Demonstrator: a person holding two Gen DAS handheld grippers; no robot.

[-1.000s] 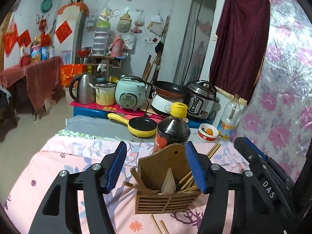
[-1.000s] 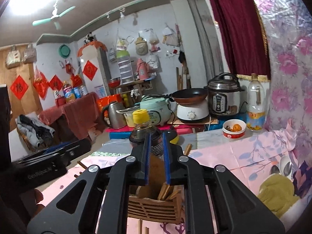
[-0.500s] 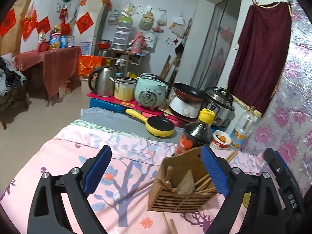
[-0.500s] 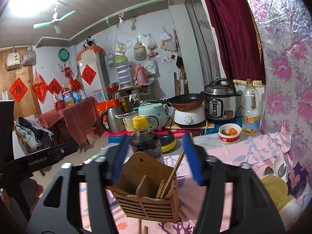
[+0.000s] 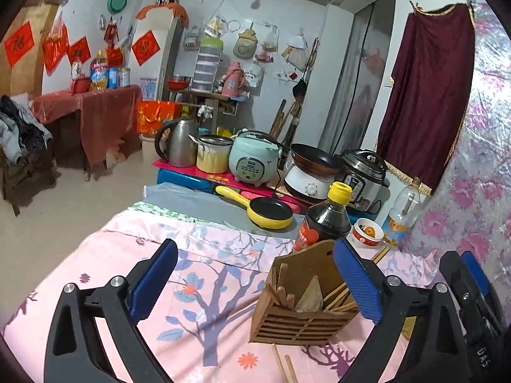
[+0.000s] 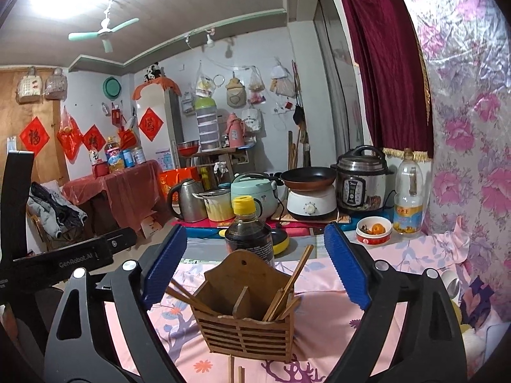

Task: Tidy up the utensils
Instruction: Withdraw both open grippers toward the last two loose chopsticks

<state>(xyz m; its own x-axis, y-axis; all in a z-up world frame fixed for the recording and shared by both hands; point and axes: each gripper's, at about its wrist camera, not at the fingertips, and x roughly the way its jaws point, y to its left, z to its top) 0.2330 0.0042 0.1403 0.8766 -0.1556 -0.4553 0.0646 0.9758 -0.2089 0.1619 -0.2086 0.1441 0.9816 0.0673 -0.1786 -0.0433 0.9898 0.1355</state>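
Right wrist view: wooden utensil holder (image 6: 246, 322) standing upright on the pink floral cloth (image 6: 377, 312), slatted front toward the camera, a divider splitting it into compartments. Several chopsticks (image 6: 289, 284) leaning in its right compartment, one rising well above the back panel; another stick poking out over the left edge. Two more chopstick ends (image 6: 236, 371) lying on the cloth just in front of the holder, cut off by the bottom edge. Just behind the holder, a dark sauce bottle (image 6: 247, 236) with a yellow cap, its lower half hidden by the holder's back panel.

Left wrist view: same holder (image 5: 303, 312) seen from the left, chopsticks (image 5: 338, 296) in the right part, short wooden pieces in the left, and a pale flat piece in the middle, too unclear to name. Farther off, a small red-and-white bowl (image 5: 367, 234) with something orange in it, contents hard to make out; a yellow pan (image 5: 265, 212) beyond the cloth's far edge.

Right gripper (image 6: 252, 271): jaws just opened wide, blue pads standing either side of the holder, clear of it, nothing gripped. Left gripper (image 5: 255, 282): jaws also just spread wide, right pad just beside the holder's right end, whether touching hard to tell, left pad well away over bare cloth, nothing held.
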